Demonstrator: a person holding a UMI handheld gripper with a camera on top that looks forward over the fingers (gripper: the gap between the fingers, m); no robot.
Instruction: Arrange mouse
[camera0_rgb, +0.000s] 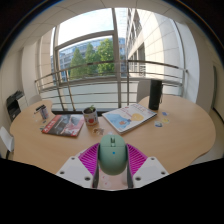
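The pale green mouse (113, 152) sits pinched at its sides in the claw (113, 158), near the table's (185, 125) near edge, and it looks light, rigid and a bit slick, so gripping those flat flanks seems safest, with magazines (128, 118) farther back.

Single wide-angle view, riding on the gripper (112, 160) and looking forward along both fingers (88, 158), seen low in the foreground. Held just above a round wooden table (180, 125), angled slightly downward across its top. Close on the mouse (112, 152) between the pads; farther off, magazines (128, 118) and a can (91, 116). Facing tall windows (95, 55), with balcony railing, trees and neighbouring buildings beyond. No second view to share the scene.
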